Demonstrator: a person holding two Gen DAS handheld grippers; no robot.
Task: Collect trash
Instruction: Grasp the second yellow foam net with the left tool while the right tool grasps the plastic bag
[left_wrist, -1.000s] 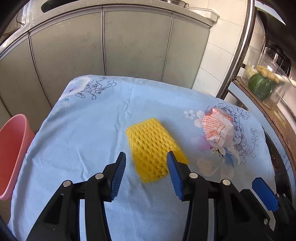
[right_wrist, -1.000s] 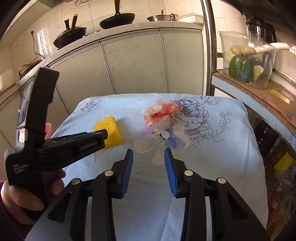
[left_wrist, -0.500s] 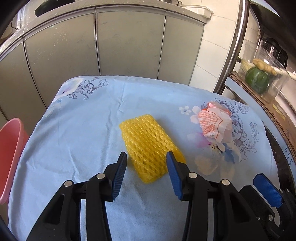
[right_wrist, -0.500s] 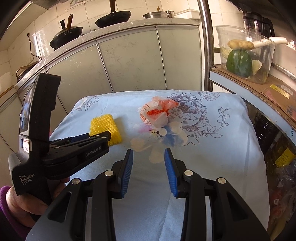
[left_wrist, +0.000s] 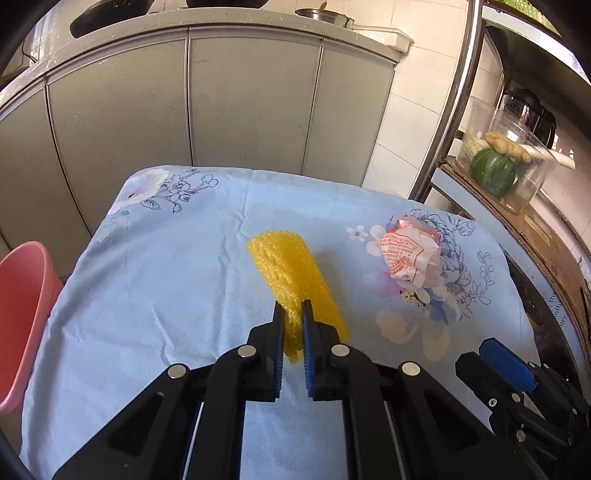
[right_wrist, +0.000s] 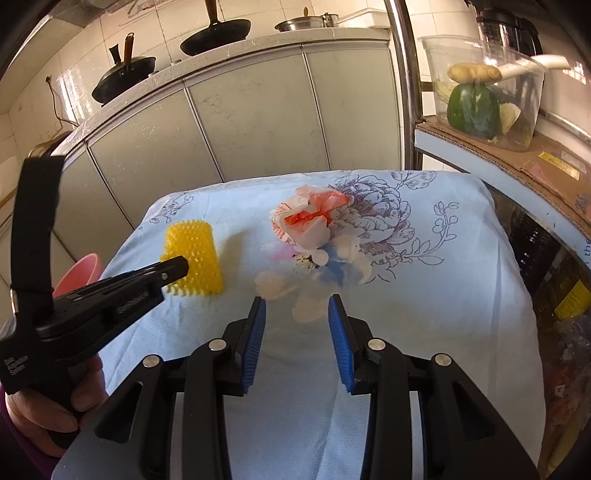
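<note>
- Counter (left_wrist: 184, 295) under blue floral cloth — kitchen cabinets behind.
- Left gripper (left_wrist: 293, 314): fingers just closed, clamped on yellow foam net (left_wrist: 291, 273).
- Right gripper (right_wrist: 297, 314): fingers apart, empty — crumpled wrapper (right_wrist: 310, 221) beyond.

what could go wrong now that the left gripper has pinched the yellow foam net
1. The left hand-held gripper, whose jaws have just been closing, holds only the near edge of the yellow foam net; the soft mesh might slip out when lifted.
2. The pink bin sits off the table's left edge, so a loose carry could drop the net short of it.
3. The crumpled wrapper lies ahead of the open right hand-held gripper, ungrasped.
</note>
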